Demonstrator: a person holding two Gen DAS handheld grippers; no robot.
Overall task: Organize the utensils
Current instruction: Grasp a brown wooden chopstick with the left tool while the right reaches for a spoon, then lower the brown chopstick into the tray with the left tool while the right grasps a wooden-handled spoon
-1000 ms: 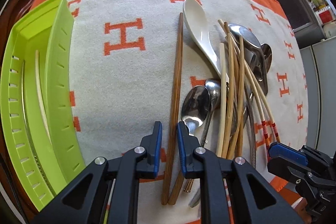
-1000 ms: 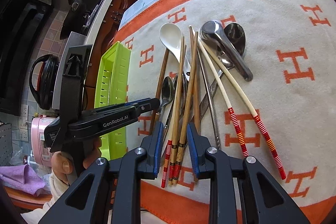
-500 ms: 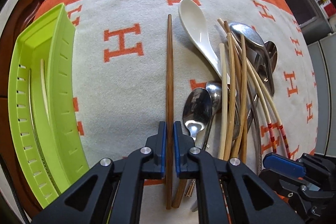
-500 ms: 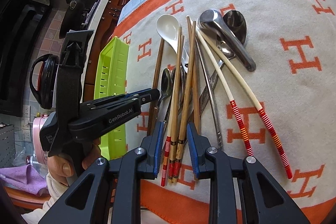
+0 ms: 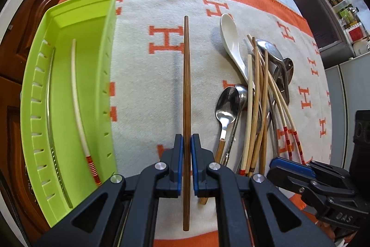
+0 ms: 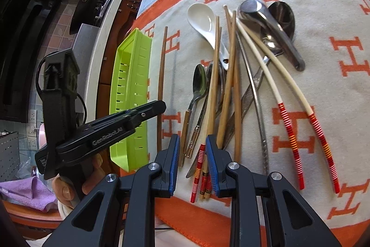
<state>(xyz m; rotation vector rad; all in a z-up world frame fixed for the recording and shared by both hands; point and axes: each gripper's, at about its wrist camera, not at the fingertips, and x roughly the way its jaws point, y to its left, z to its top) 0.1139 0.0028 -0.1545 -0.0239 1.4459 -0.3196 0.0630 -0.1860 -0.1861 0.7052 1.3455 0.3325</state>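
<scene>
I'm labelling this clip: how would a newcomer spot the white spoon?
On the orange-bordered blanket, look right of the green tray to the pile of chopsticks and spoons. The white spoon lies at the pile's left edge, the only glossy white one among metal spoons.

Dark-grained wooden chopstick (image 5: 186, 75), matt; glossy white ceramic-looking spoon (image 5: 231, 38); polished metal spoons (image 5: 227, 105); pale bamboo-like chopsticks (image 6: 227, 75); glossy lime-green plastic tray (image 5: 34, 89); napped beige-and-orange woven cloth (image 5: 143, 89).
</scene>
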